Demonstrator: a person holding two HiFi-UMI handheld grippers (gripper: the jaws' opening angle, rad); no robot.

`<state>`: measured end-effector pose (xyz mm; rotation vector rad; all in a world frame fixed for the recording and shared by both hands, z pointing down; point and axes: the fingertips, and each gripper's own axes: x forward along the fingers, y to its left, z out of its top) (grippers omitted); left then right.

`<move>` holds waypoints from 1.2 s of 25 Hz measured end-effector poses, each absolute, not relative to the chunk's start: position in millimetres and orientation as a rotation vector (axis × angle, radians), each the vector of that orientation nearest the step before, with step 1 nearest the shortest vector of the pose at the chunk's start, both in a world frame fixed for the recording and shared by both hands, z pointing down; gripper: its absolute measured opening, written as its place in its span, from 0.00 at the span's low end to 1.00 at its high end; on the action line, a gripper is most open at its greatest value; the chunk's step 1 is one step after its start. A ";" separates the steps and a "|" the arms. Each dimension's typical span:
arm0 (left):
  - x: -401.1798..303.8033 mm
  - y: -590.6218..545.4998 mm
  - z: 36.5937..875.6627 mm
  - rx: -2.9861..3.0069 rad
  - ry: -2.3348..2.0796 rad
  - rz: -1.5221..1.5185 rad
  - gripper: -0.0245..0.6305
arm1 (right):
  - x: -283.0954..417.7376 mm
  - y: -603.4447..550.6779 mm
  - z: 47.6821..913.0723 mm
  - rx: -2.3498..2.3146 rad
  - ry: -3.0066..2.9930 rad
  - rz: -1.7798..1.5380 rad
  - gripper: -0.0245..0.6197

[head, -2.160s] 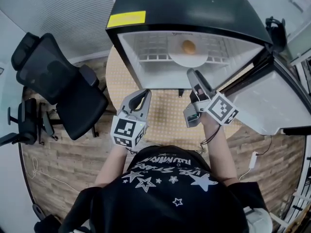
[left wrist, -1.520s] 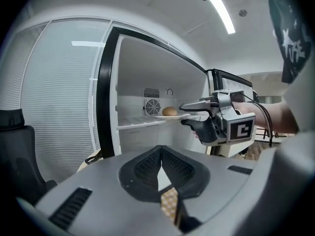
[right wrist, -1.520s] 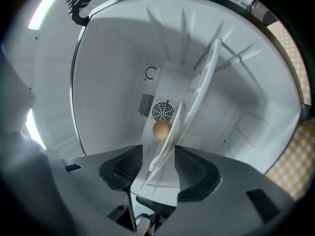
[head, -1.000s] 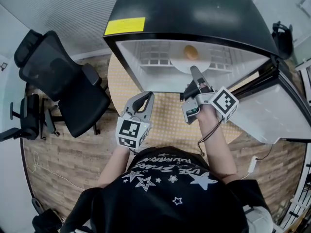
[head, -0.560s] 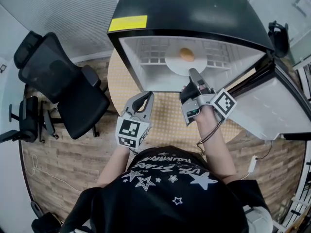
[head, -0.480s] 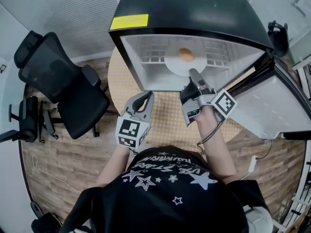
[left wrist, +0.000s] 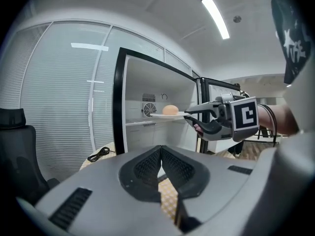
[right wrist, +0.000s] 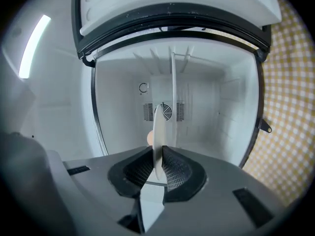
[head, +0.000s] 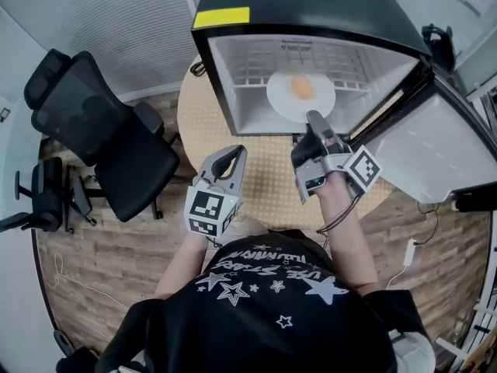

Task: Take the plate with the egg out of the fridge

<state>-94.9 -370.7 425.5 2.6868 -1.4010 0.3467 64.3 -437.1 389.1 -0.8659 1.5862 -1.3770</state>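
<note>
Head view: a person in a black star-print shirt is standing at a round checked table (head: 203,123), facing a black fridge (head: 311,6) at twelve o'clock.
Fridge door (head: 427,154): hanging open toward three o'clock.
Plate (head: 283,99): white and lying level inside the fridge's white interior, close to the front of the opening.
Egg (head: 302,88): sitting on the plate, slightly toward twelve o'clock of its middle.
Right gripper (head: 314,119): clamping the plate's rim at its six o'clock side. In the right gripper view the rim is showing edge-on between the two pads, both pressing on it.
Left gripper (head: 225,155): being held over the table at about seven o'clock from the plate, well apart from the fridge. Its jaws are pressing together with nothing between them.
Office chair (head: 85,130): black, standing on the wood floor at nine o'clock.
Cable (left wrist: 98,154): black, lying on the table beside the fridge's left wall.
</note>
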 end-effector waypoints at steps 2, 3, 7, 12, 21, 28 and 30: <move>-99.0 -357.8 426.5 2.701 -1.380 0.348 0.05 | 62.0 -421.5 388.4 -0.867 1.581 -1.358 0.13; -101.2 -350.5 427.1 2.709 -1.369 0.349 0.05 | 60.4 -412.7 388.7 -0.869 1.577 -1.351 0.13; -109.8 -333.4 428.6 2.727 -1.335 0.344 0.05 | 54.1 -387.6 391.5 -0.883 1.558 -1.341 0.13; -113.4 -303.9 435.9 2.756 -1.254 0.349 0.05 | 50.8 -346.0 400.1 -0.927 1.525 -1.330 0.13; -107.9 -263.8 445.7 2.786 -1.125 0.316 0.05 | 62.7 -281.8 417.5 -1.025 1.457 -1.319 0.13; -102.6 -256.3 433.4 2.811 -1.167 0.310 0.05 | 69.1 -273.4 405.7 -0.980 1.506 -1.303 0.13; -99.6 -254.1 430.4 2.795 -1.200 0.298 0.05 | 70.9 -268.0 405.1 -0.964 1.526 -1.320 0.13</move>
